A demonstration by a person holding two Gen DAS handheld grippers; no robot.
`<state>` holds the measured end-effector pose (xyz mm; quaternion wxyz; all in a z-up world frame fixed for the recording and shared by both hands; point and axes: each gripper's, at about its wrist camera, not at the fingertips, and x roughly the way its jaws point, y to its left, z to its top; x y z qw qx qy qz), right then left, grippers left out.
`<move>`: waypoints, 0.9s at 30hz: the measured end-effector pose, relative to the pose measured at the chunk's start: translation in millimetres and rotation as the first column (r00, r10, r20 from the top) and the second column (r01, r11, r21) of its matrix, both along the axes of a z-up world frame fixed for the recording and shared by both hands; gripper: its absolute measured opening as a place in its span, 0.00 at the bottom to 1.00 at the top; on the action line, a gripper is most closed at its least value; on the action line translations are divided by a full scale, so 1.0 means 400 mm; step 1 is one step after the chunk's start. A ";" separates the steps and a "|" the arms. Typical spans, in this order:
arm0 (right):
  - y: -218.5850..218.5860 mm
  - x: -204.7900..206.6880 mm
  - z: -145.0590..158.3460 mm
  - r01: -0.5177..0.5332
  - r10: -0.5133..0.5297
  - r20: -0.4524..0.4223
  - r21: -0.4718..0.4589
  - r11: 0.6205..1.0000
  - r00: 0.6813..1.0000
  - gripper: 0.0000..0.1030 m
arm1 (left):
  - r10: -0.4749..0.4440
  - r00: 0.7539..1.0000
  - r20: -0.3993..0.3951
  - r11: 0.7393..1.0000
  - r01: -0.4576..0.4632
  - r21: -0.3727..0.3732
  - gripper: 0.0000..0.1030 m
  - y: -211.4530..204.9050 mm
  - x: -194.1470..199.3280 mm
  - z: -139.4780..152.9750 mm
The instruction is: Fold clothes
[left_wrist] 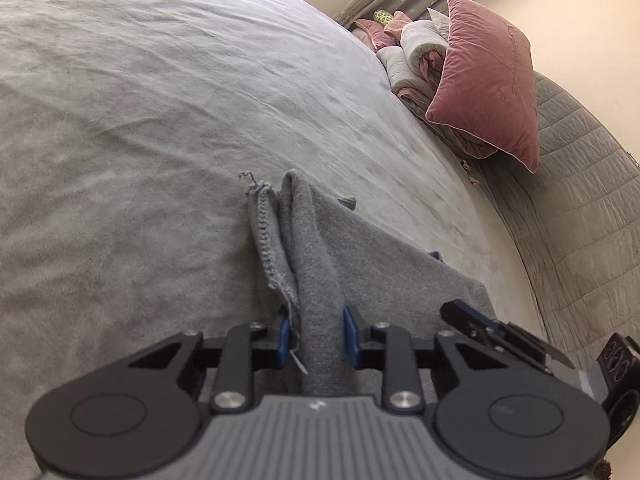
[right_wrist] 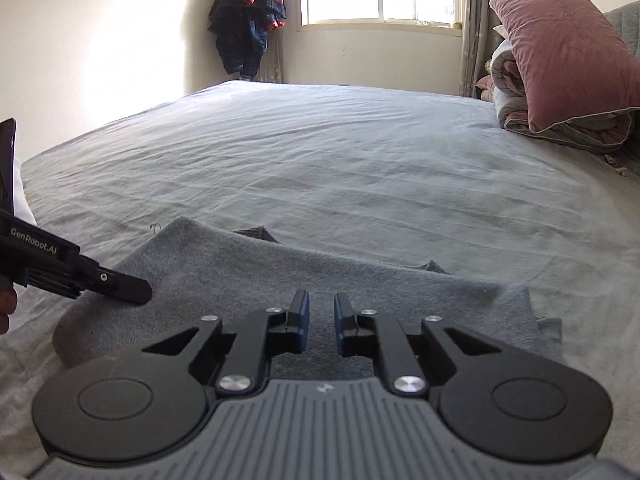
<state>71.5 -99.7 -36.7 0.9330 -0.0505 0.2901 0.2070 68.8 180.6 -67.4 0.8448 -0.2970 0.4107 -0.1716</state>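
The grey garment [right_wrist: 280, 280] lay partly folded on the bed [right_wrist: 360, 160], well short of the pink pillow [right_wrist: 568, 52]. The left gripper [left_wrist: 316, 336] was clamped on a bunched fold; the right gripper [right_wrist: 322, 312], jaws narrowly apart, held nothing visible. Further folds probably remained.

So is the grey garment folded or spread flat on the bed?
Partly folded. The grey garment lies doubled over, with edges of a lower layer peeking out beyond its far fold, and one bunched end is pinched in the left claw.

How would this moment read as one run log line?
left hand-held gripper: shut on grey garment | right hand-held gripper: above garment | bed
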 end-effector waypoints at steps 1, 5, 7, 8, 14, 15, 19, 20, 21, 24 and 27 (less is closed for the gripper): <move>0.009 0.007 -0.016 0.000 0.000 -0.015 -0.011 1.000 1.000 0.10 | 0.001 1.000 0.006 1.000 -0.001 -0.016 0.21 0.000 -0.003 0.006; 0.030 0.027 -0.044 0.003 -0.004 -0.039 -0.027 1.000 0.999 0.10 | 0.000 0.999 0.033 0.997 0.002 -0.072 0.20 -0.011 -0.012 0.034; 0.016 0.032 -0.037 0.016 -0.015 -0.064 0.014 1.000 0.998 0.11 | -0.011 0.999 0.051 0.996 0.015 -0.086 0.20 -0.025 -0.017 0.052; 0.005 0.034 -0.034 0.022 -0.018 -0.081 0.046 0.999 0.997 0.11 | -0.020 0.998 0.062 0.995 0.026 -0.091 0.20 -0.035 -0.019 0.061; -0.075 0.049 -0.007 0.067 0.008 -0.229 0.313 0.947 0.973 0.21 | -0.087 0.989 0.119 0.982 0.106 -0.158 0.22 -0.114 -0.014 0.107; -0.092 0.050 -0.004 0.083 0.014 -0.255 0.363 0.928 0.967 0.21 | -0.097 0.988 0.121 0.977 0.117 -0.177 0.23 -0.128 -0.011 0.107; -0.169 0.060 -0.005 0.202 0.019 -0.362 0.564 0.801 0.932 0.22 | -0.138 0.986 0.096 0.954 0.159 -0.255 0.27 -0.200 0.012 0.080; -0.191 0.064 -0.011 0.241 0.019 -0.391 0.605 0.759 0.920 0.24 | -0.149 0.985 0.083 0.950 0.166 -0.265 0.29 -0.219 0.019 0.069; -0.211 0.068 -0.022 0.286 0.015 -0.425 0.635 0.717 0.905 0.25 | -0.157 0.985 0.074 0.951 0.171 -0.258 0.29 -0.233 0.022 0.062; -0.270 0.081 -0.056 0.416 0.017 -0.521 0.702 0.578 0.854 0.27 | -0.175 0.983 0.051 0.956 0.183 -0.231 0.29 -0.266 0.031 0.043; -0.295 0.083 -0.070 0.461 0.048 -0.549 0.743 0.485 0.835 0.37 | -0.185 0.981 0.054 0.960 0.193 -0.204 0.30 -0.270 0.024 0.047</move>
